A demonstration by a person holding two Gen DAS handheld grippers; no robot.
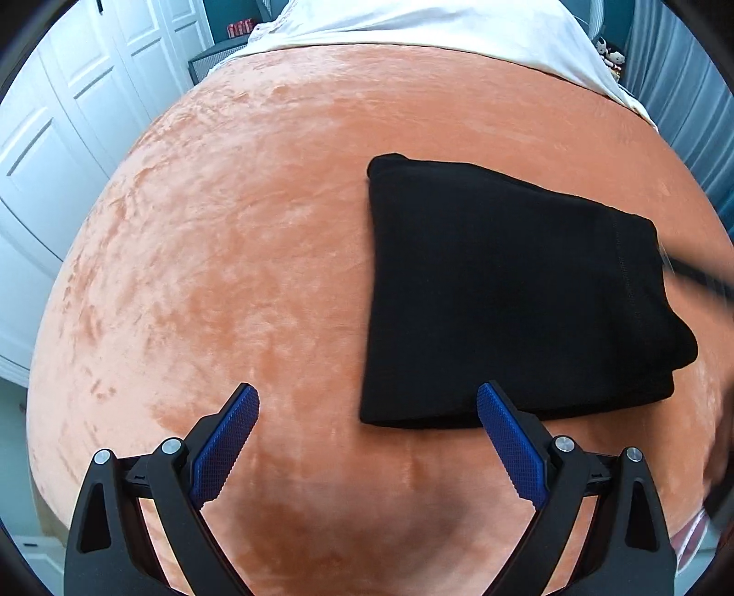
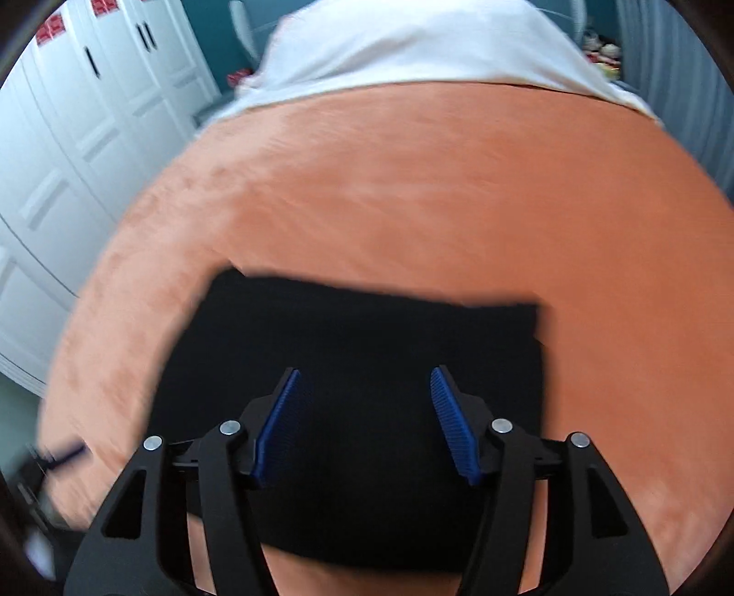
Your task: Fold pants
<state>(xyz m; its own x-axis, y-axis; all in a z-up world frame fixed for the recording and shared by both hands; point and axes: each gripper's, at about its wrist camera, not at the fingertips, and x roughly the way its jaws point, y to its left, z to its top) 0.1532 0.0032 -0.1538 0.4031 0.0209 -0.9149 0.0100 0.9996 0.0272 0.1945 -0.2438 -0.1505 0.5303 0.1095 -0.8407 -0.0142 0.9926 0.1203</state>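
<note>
The black pants (image 1: 514, 293) lie folded into a compact block on the orange blanket (image 1: 238, 256), ahead of the left gripper (image 1: 367, 412) and off to the right of its jaws. The block's left edge runs almost straight away from the jaws, and its near edge passes just behind the tip of the right-hand finger (image 1: 504, 435); whether that finger touches the cloth cannot be told. Ahead of and to the left of the left jaws the blanket is bare plush out to its rounded edge, with white closet doors (image 1: 69, 151) beyond and a white sheet (image 1: 413, 27) across the far side. The left jaws stand wide apart, released, with nothing between the blue pads. In the right wrist view, which is motion-blurred, the pants (image 2: 367, 348) sit directly under and ahead of the right gripper (image 2: 367, 399), spreading past both fingers. Their far edge lies a short way beyond the fingertips and their right edge just outside the right-hand finger. Open blanket (image 2: 458, 192) extends ahead and to the right. The right jaws are also spread, gripping nothing, above the dark cloth; contact cannot be judged.
</note>
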